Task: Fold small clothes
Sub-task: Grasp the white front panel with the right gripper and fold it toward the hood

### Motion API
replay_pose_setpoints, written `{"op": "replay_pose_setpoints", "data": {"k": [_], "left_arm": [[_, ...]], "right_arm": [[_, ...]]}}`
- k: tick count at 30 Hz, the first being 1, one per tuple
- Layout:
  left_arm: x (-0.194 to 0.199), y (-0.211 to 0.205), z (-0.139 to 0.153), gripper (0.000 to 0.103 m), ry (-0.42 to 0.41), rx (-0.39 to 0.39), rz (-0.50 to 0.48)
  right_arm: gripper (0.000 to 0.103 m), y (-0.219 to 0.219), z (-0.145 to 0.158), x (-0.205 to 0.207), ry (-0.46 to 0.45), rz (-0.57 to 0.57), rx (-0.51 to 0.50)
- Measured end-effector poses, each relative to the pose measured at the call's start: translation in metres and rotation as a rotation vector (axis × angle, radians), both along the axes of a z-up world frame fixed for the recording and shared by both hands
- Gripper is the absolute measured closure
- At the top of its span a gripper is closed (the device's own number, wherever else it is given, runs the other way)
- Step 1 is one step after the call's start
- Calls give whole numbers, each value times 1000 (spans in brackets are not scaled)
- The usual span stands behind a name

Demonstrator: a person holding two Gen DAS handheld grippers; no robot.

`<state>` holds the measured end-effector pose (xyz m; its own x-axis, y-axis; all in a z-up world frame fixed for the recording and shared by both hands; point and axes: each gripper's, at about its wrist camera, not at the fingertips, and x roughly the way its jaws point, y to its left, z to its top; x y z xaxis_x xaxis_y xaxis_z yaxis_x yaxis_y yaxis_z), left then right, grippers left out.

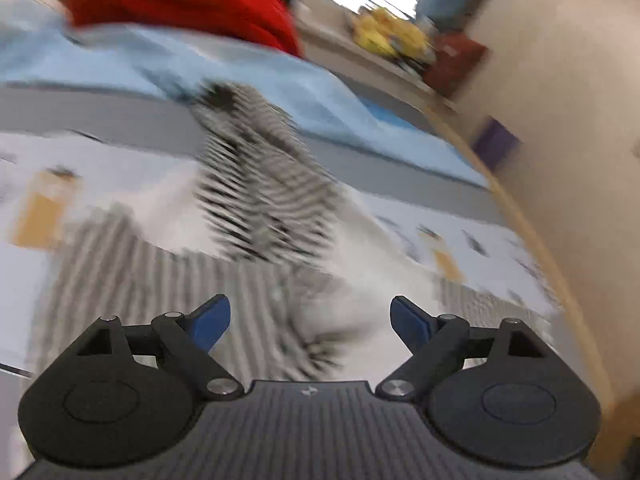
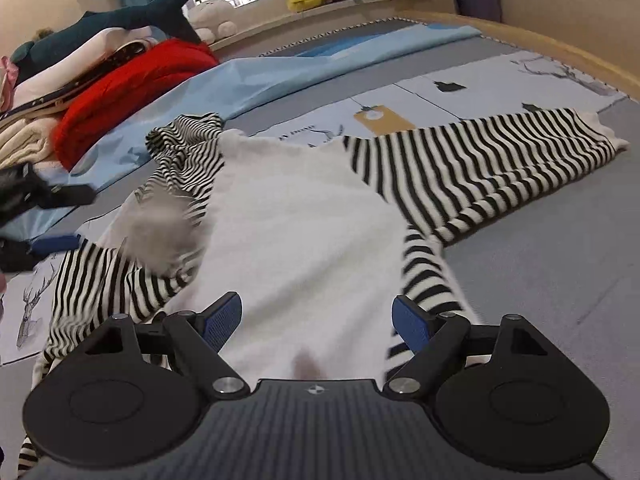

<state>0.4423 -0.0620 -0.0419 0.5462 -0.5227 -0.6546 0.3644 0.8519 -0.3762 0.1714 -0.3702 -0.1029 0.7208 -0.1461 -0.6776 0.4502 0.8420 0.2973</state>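
A: Item: top (image 2: 304, 216), white body, black-and-white striped sleeves. Location: floor mat (image 2: 560, 264), spread in front of both tongs. Right sleeve (image 2: 480, 168) laid out flat toward the far right. Left sleeve (image 2: 180, 148) bunched in a heap at the far left of the body.

B: Tongs?

A: Right tongs (image 2: 317, 322): spread, nothing between them, poised over the near hem. Left tongs (image 1: 310, 322): spread, empty; that view is badly blurred, stripes ahead only.

B: Step in hand?

A: Judged: flattening before the first fold. Left heap needs pulling out straight, else the fold traps a lump.

B: Method?

A: Pinch the cuff only, one layer, draw it out low along the mat. Hold the hem down with the right so the body does not slide.

B: Nearby?

A: Blue sheet (image 2: 248, 80), red garment (image 2: 132, 92) at far left. Keep the sleeve off both.
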Motion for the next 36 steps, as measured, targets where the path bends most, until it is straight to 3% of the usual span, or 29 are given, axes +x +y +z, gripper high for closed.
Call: {"op": "replay_pose_setpoints", "data": {"k": [5,9,11,16,18,20,23,26,27,29,30,33,36], "left_arm": [[2,69,24,10,6,89,221],[-24,122,21,9,130,244,429],[-47,143,9,9,215,254,492],[-58,174,-40,9,402,137,530],[-53,177,-61,9,434,122,482],[-46,177,-69,9,432,189,484],[-34,173,-77,9,403,275,477],[-24,174,-85,9,425,297,471],[-21,173,-89,9,435,315,473],[-17,170,-93,9,437,336,465],[-16,168,-94,9,426,352,464],[-14,165,-99,8,411,399,454],[-14,163,-100,2,409,440,469]], "right_arm": [[19,-18,1,-8,-9,-18,84],[19,-21,10,-11,-69,-14,136],[19,-20,16,-10,-118,-6,167],[19,-43,20,20,-218,-12,375],[18,-55,8,49,-172,-39,501],[18,-60,-5,84,-103,-61,587],[18,-55,-15,132,-32,-112,536],[18,-44,-30,172,37,-135,515],[22,-41,-37,183,71,-126,521],[66,-28,-47,201,128,-104,501],[94,-19,-45,207,149,-89,449],[95,16,-4,212,33,63,302],[96,32,57,190,-171,228,294]]}}
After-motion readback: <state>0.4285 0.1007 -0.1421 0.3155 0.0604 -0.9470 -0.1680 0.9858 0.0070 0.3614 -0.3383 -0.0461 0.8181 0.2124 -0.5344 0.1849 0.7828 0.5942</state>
